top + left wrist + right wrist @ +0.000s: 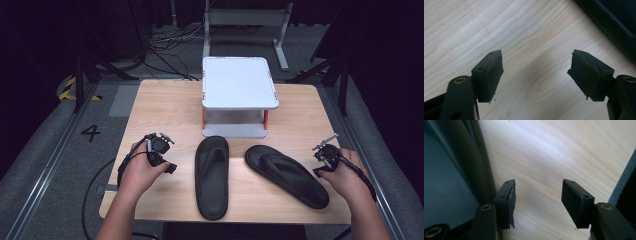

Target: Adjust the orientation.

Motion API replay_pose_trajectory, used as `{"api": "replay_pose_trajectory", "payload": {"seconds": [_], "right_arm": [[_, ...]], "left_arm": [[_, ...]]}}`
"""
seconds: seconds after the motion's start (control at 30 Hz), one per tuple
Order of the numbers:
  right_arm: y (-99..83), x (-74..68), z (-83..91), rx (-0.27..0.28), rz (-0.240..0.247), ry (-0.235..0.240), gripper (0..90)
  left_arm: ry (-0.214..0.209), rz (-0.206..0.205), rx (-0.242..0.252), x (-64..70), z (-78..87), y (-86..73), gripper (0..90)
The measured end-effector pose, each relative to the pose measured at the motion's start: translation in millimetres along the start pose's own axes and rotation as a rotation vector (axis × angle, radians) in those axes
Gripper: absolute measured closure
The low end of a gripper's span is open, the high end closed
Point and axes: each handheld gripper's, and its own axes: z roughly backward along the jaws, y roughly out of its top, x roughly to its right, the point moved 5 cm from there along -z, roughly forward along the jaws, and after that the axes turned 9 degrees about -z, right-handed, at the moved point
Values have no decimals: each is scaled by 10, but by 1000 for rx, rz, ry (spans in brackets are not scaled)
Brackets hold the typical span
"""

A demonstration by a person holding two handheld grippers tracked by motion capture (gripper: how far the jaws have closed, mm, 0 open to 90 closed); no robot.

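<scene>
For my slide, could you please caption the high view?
Two open hand-held grippers flank black flip-flops.

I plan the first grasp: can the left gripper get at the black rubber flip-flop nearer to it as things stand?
Probably yes. The left gripper has its jaws open above bare wooden table, and the straight black rubber flip-flop lies just beside it with nothing between them. The white two-level shelf stands farther back.
</scene>
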Motion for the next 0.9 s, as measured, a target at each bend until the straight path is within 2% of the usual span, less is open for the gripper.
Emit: {"api": "replay_pose_trajectory", "payload": {"seconds": [0.07,0.1,0.13,0.17,0.2,0.23,0.27,0.3,0.33,0.37,0.4,0.43,0.5,0.7,0.73,0.77,0.83,0.9], "right_arm": [[-60,-12,-34,-41,-8,22,502],[-89,-37,-48,-54,-18,56,543],[-106,-64,-44,-52,-34,84,597],[-117,-76,-40,-55,-39,97,596],[-139,-119,-30,-73,-54,131,625],[-157,-197,-16,-86,-56,195,646],[-157,-197,-16,-86,-56,195,646],[-165,-267,-4,-90,-66,242,646],[-168,-418,30,-99,-81,328,644],[-167,-492,42,-102,-80,356,635],[-167,-492,42,-102,-80,356,635],[-160,-612,68,-110,-64,367,629],[-156,-664,79,-115,-54,368,619],[-103,-1015,139,-115,44,399,599],[-103,-1015,139,-115,44,399,599],[-76,-1112,159,-112,72,400,600],[-66,-1150,170,-110,84,400,601],[-34,-1248,196,-106,115,409,601]], "left_arm": [[-4,-9,4,5,-6,34,270],[-7,-17,2,6,-10,51,270],[-6,-17,1,8,-11,62,270],[-8,-21,4,9,-17,82,270],[-6,-25,2,9,-27,104,270],[-6,-25,2,9,-27,104,270],[-7,-30,2,9,-35,121,270],[-7,-39,0,6,-40,136,269],[-17,-36,1,22,-47,164,269],[-15,-42,6,22,-49,180,269],[-15,-42,6,22,-49,180,269],[-16,-44,5,28,-46,196,269],[-16,-48,7,25,-45,201,269],[-15,-43,10,22,-39,188,269],[-12,-44,9,18,-33,180,269],[-8,-37,13,15,-22,163,269],[-8,-39,12,12,-17,153,269],[-5,-35,13,9,-9,130,269]]}}
